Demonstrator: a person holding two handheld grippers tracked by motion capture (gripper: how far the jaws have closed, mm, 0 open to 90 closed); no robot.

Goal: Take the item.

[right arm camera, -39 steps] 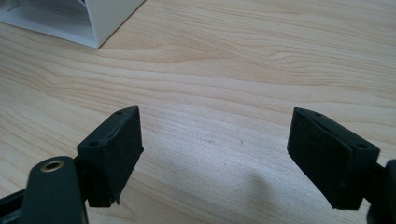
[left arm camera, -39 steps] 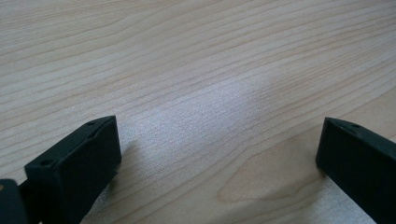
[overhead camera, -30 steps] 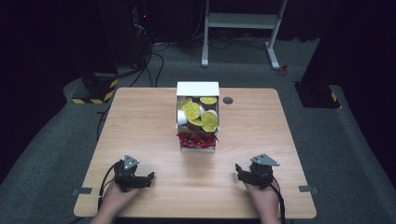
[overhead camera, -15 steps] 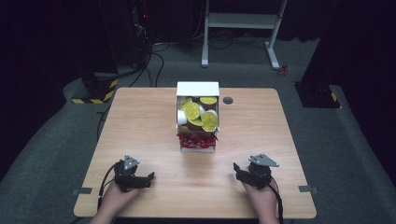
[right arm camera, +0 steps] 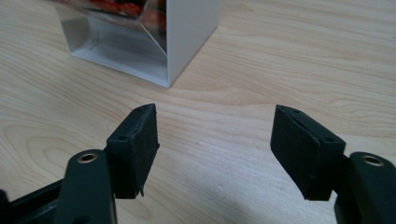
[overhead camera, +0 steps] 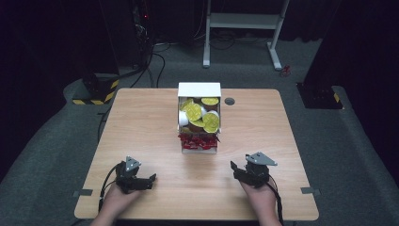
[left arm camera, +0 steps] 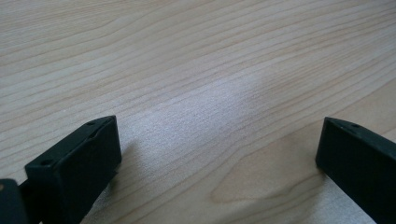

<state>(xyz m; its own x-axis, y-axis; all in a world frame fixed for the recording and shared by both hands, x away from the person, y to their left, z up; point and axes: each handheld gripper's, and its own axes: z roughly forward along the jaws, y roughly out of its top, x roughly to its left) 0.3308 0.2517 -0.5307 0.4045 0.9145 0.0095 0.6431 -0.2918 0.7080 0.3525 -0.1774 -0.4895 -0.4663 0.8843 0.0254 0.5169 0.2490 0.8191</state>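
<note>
The wooden table (overhead camera: 141,122) carries a white box (overhead camera: 199,117) at its middle, nearer the far edge than the near one; the box holds yellow-lidded cups (overhead camera: 194,111) at the back and red packets (overhead camera: 198,140) at the front. Your left gripper (overhead camera: 151,179) rests near the near left corner, jaws spread wide over bare wood. Your right gripper (overhead camera: 233,168) sits near the near right corner, jaws likewise released and empty, aimed at the box's near corner. A small dark grommet (overhead camera: 229,101) lies just beside the box
</note>
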